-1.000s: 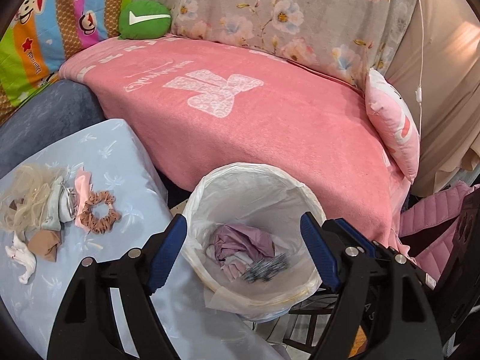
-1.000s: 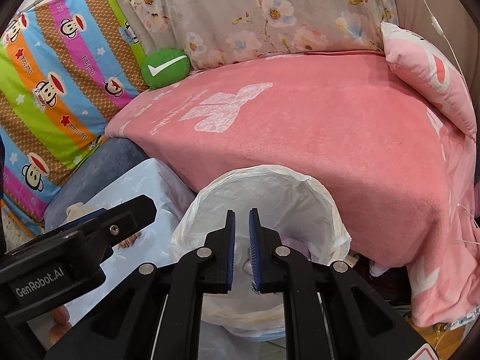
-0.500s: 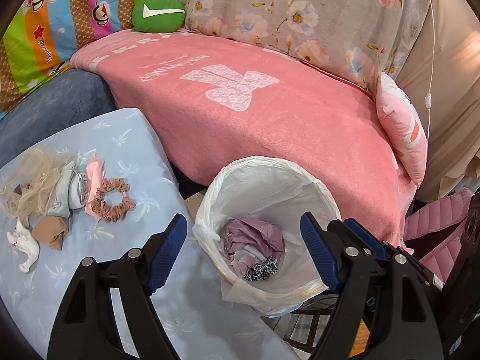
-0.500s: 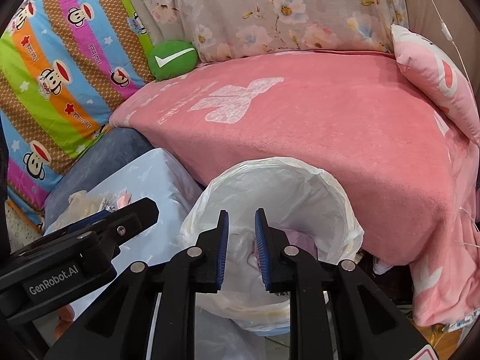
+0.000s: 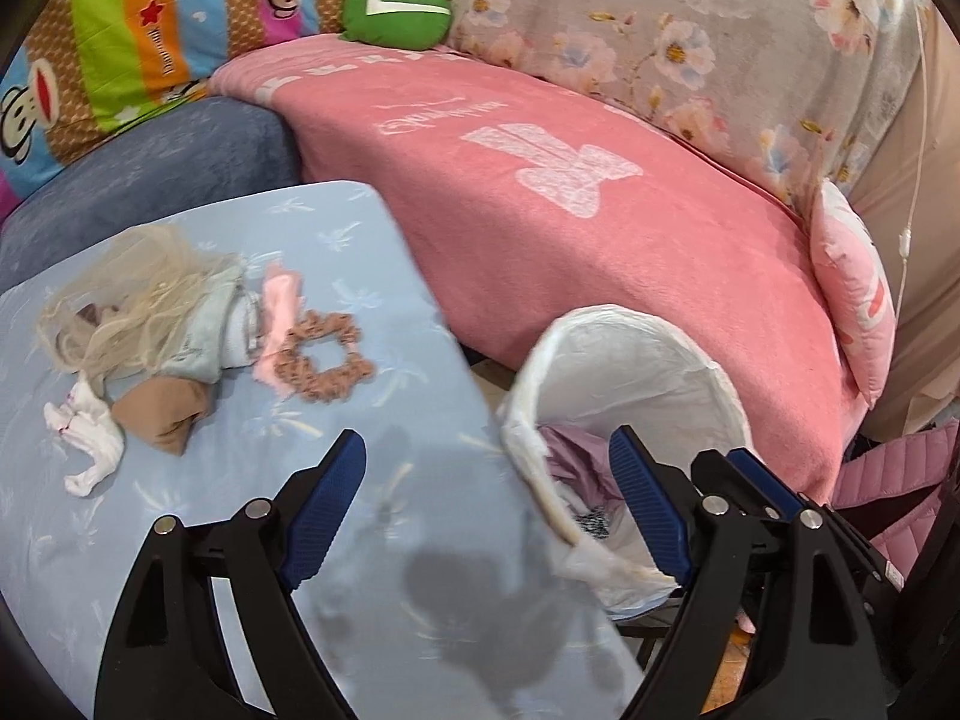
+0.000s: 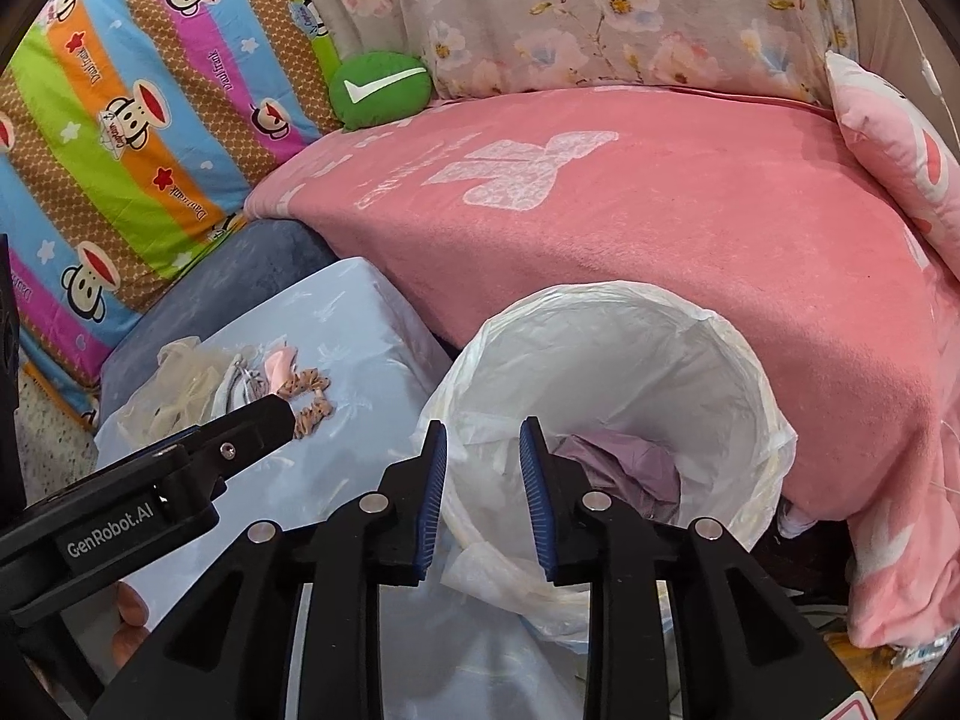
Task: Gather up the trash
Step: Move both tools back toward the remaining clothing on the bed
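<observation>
Trash pile sits on the light blue tabletop [image 5: 372, 372], left middle of the left wrist view: blond hair clump [image 5: 120, 306], pale blue cloth [image 5: 204, 330], pink strip [image 5: 277, 312], brown scrunchie [image 5: 327, 363], tan scrap [image 5: 159, 414], white tissue wad [image 5: 87, 438]. All look light, soft, floppy, nothing fragile; hair likely snags and trails. Best pinch the scrunchie on its ring band, the tissue at its bunched middle. Pink strip's long axis runs roughly top to bottom of frame; tissue slants toward the lower left. Bin with white bag [image 5: 636, 360] is lower right, purple cloth [image 6: 624, 462] inside. Left gripper [image 5: 489, 504] jaws wide apart, empty. Right gripper [image 6: 483, 495] jaws partly apart, empty, at the bin's near rim.
</observation>
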Demonstrator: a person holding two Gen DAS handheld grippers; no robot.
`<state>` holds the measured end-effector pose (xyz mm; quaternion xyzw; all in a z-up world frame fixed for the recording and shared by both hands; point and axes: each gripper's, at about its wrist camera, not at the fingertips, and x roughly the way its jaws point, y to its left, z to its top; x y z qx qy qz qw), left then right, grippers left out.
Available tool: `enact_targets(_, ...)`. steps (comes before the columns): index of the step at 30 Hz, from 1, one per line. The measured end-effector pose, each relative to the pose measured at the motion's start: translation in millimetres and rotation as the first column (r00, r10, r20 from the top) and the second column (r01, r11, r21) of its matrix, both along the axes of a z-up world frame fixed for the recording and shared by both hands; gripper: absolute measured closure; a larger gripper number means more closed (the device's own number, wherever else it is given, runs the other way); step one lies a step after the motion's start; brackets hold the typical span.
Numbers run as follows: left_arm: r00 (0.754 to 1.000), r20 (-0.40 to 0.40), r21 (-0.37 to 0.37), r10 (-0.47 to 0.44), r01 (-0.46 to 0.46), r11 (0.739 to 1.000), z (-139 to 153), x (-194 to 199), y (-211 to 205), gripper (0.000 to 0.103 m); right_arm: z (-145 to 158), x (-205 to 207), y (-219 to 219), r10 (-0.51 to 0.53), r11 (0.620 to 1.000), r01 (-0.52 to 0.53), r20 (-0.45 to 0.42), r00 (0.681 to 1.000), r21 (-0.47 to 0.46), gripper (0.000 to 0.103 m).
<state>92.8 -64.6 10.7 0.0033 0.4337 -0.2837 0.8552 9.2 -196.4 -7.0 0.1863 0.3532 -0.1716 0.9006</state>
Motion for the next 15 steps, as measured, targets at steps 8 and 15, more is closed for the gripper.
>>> enact_targets(8, 0.990, -0.030, 0.015, 0.137, -0.136, 0.991, -16.9, 20.7, 58.2, 0.017, -8.3, 22.6, 41.3, 0.080, 0.997, -0.080, -0.033, 0.996, -0.010, 0.077)
enact_targets(15, 0.967, -0.090, 0.015, 0.239, -0.239, 0.971, -34.5, 36.4, 108.9, 0.017, -13.4, 43.8, 82.9, 0.144, 0.989, -0.145, -0.054, 0.988, -0.025, 0.067)
